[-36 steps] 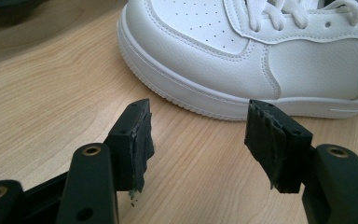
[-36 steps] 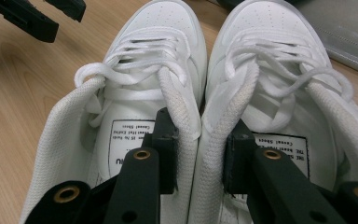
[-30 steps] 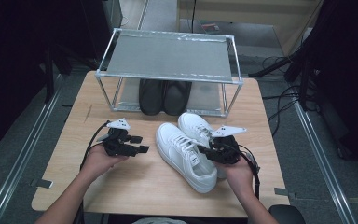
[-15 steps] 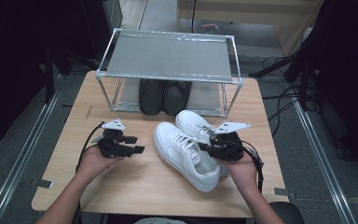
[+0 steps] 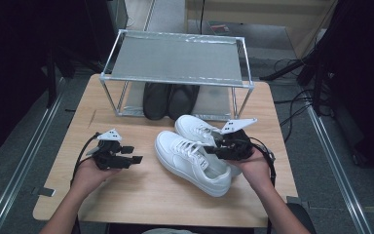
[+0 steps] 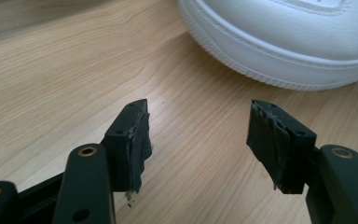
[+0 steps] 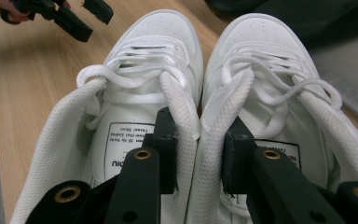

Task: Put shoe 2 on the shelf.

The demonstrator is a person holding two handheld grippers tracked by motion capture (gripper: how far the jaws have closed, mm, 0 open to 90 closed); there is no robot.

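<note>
**White pair gripped, shelf not yet reached**

High view: we see the right gripper (image 5: 213,147) at the collars of the white sneakers (image 5: 195,156), which sit mid-table in front of the wire rack (image 5: 175,61). Black shoes (image 5: 169,100) already sit under it. The left gripper (image 5: 132,155) hovers well apart.

Left gripper view: jaws wide, nothing between them (a white toe (image 6: 284,42) lies ahead).

Right gripper view: one jaw inside each sneaker, pinching both inner collars (image 7: 193,135) together. We judge the pickup done; carrying and placing remain.
</note>
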